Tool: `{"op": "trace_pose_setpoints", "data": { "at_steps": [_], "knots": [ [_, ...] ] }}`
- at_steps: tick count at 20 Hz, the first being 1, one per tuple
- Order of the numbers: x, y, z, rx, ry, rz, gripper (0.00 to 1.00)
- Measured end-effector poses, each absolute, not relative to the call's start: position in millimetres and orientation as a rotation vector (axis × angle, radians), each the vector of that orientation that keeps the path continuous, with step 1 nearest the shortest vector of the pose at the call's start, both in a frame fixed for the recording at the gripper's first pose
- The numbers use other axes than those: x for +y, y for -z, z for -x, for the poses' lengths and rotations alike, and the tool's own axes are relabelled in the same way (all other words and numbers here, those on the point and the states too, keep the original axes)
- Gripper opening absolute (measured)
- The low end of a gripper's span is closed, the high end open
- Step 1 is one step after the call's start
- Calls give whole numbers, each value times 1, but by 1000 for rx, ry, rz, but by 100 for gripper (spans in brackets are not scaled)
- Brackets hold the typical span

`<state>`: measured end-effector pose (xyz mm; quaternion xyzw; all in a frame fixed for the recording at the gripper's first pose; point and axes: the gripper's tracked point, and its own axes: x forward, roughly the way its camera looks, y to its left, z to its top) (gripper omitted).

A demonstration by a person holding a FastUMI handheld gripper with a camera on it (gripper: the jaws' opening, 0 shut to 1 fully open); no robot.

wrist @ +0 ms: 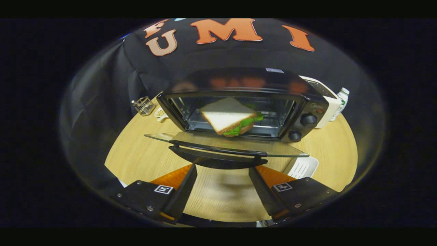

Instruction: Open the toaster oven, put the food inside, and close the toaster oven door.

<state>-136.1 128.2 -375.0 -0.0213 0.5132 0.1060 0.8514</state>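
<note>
sandwich (pixel 229 116): support hidden, edges blurred
white tray (pixel 302 167): largely hidden behind glass door (pixel 225 143)
bottle (pixel 341 99): partly hidden by white appliance (pixel 329 102)

This is a staged recording booth dressed as a small kitchen corner, with black cloth (pixel 102 99) hung as the wall behind a round wooden table (pixel 136 153). On the table stand a toaster oven (pixel 300 102), a white appliance (pixel 327 99), a bottle (pixel 341 99) and a small wire rack (pixel 144 105).
</note>
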Motion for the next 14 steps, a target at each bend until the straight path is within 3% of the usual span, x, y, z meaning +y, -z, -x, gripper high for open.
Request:
{"op": "trace_pose_setpoints", "data": {
  "at_steps": [14],
  "knots": [
    [104, 314, 48, 892, -171, 49, 90]
  ]
}}
